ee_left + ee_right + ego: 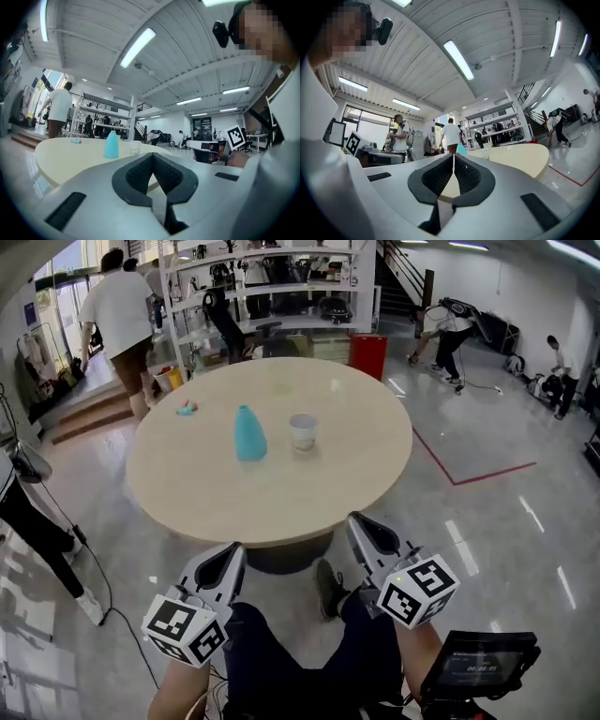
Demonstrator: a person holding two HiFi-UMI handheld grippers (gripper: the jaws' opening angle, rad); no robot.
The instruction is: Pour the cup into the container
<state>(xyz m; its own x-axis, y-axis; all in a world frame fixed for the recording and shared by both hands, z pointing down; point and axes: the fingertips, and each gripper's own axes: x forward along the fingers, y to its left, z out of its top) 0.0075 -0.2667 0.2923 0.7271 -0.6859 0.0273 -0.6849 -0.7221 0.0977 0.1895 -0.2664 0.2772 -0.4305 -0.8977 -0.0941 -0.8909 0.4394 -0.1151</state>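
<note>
On the round beige table stands a teal bottle-shaped container, with a clear cup just to its right. Both sit near the table's middle, well ahead of my grippers. My left gripper and right gripper hang low over my lap, short of the table's near edge, both shut and empty. The left gripper view shows its jaws closed, with the container and cup beyond them. The right gripper's jaws meet at the tips, and the container peeks out just above them.
A small teal and pink object lies at the table's far left. Behind the table are a shelving rack and a red bin. A person in a white shirt stands at the back left, others at the right. A small screen sits by my right arm.
</note>
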